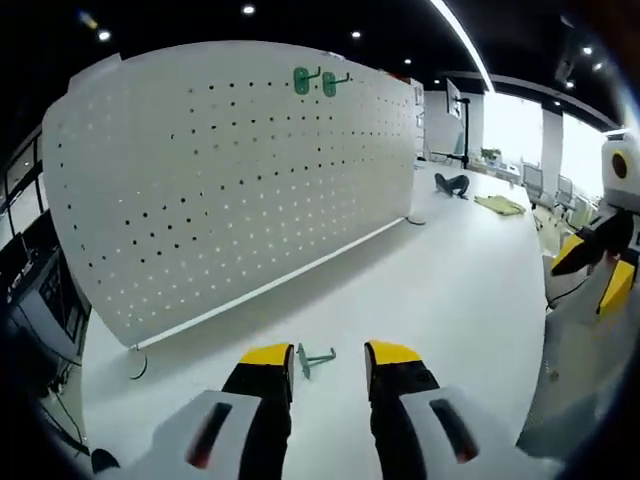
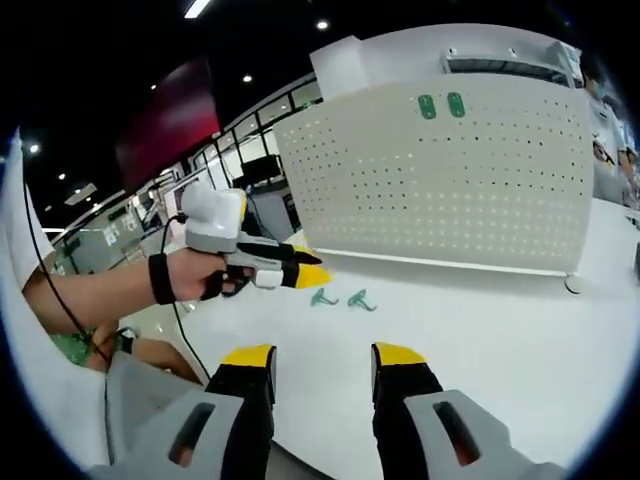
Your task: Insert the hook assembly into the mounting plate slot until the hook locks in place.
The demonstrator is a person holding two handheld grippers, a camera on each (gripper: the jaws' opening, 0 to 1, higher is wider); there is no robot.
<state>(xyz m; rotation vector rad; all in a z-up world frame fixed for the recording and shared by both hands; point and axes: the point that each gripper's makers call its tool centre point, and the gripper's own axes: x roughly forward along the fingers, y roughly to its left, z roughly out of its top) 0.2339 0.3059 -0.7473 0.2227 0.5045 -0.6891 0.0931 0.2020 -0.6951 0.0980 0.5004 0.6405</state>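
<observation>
A white perforated mounting plate [image 1: 240,180] stands upright on a white surface [image 1: 450,290], with two green hooks [image 1: 318,81] already seated side by side near its top edge. In the left gripper view, the left tongs [image 1: 328,362] are released, jaws spread and holding nothing, with a loose green hook assembly [image 1: 313,357] lying flat on the surface just ahead between the yellow tips. The right gripper view shows two loose hooks [image 2: 340,298] lying near each other in front of the plate, beside the left tongs' tip; the right tongs [image 2: 322,362] are also released and carry nothing. No containers are present. To pick up well, the left tongs should probably close squarely on the hook's base, leaving its prongs free to enter the plate's holes.
</observation>
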